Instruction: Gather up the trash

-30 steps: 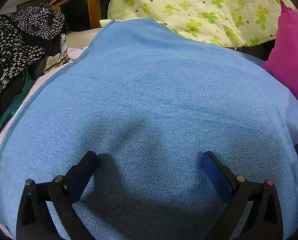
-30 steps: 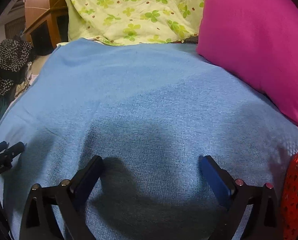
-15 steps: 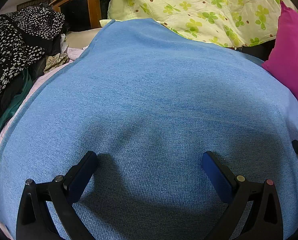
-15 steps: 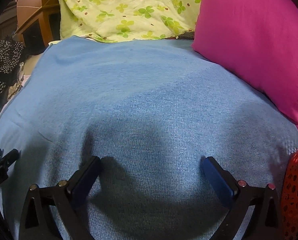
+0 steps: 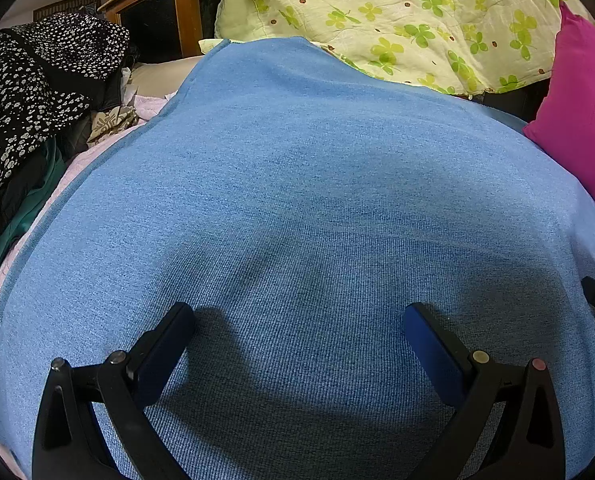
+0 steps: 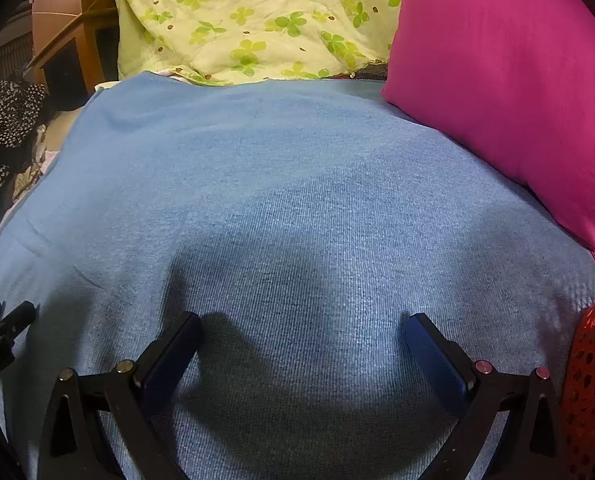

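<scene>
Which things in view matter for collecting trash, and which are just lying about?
For the job:
- left gripper, open, empty
- right gripper, open, empty
- red perforated basket at the right edge, likely the trash container
- no trash is visible

Just lying about:
- blue blanket
- pink pillow
- clover-print quilt
- black dotted clothing
- wooden cabinet

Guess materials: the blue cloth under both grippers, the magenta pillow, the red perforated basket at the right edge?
Blue cloth: looks like knit or woven fabric, matte, fine ribbed texture. Magenta pillow: smooth matte cloth, soft creases. Red perforated basket: probably moulded plastic, slightly glossy, with regular punched holes.
</scene>
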The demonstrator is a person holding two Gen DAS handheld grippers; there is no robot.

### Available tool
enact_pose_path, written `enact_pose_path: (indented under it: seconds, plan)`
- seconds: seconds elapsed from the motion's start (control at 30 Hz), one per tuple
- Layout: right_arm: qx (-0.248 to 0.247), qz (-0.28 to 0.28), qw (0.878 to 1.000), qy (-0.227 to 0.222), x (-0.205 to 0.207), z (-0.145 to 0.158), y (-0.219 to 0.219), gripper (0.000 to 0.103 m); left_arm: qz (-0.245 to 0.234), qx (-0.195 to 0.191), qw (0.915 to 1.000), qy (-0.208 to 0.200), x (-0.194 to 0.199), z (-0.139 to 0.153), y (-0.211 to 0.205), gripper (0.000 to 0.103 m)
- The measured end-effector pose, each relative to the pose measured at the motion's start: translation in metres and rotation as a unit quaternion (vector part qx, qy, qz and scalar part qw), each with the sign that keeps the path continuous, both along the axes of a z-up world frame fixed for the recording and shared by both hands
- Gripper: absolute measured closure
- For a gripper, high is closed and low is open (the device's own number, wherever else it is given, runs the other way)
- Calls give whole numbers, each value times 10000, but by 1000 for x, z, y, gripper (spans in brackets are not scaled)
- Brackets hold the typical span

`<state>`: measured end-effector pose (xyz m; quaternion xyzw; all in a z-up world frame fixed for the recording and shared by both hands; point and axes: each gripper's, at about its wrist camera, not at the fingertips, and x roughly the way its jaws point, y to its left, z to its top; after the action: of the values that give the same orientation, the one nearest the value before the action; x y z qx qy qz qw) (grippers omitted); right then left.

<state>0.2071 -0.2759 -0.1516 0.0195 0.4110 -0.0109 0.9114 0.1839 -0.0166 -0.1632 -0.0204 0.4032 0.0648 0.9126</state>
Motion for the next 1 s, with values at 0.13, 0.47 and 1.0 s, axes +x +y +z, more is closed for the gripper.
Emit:
enact_pose_path:
  seconds: [0.13,0.47,1.0]
  plan:
    - [19,-1,10000,-3,0,1,-1,0,0,0,10000,-1,0,0,0,0]
    - [87,5,9999,-59,-4,1,-2,0,0,0,10000,-2,0,0,0,0]
    - [56,8,10000,-67,-5,1,-2,0,-1,2,10000,-6,0,0,0,0]
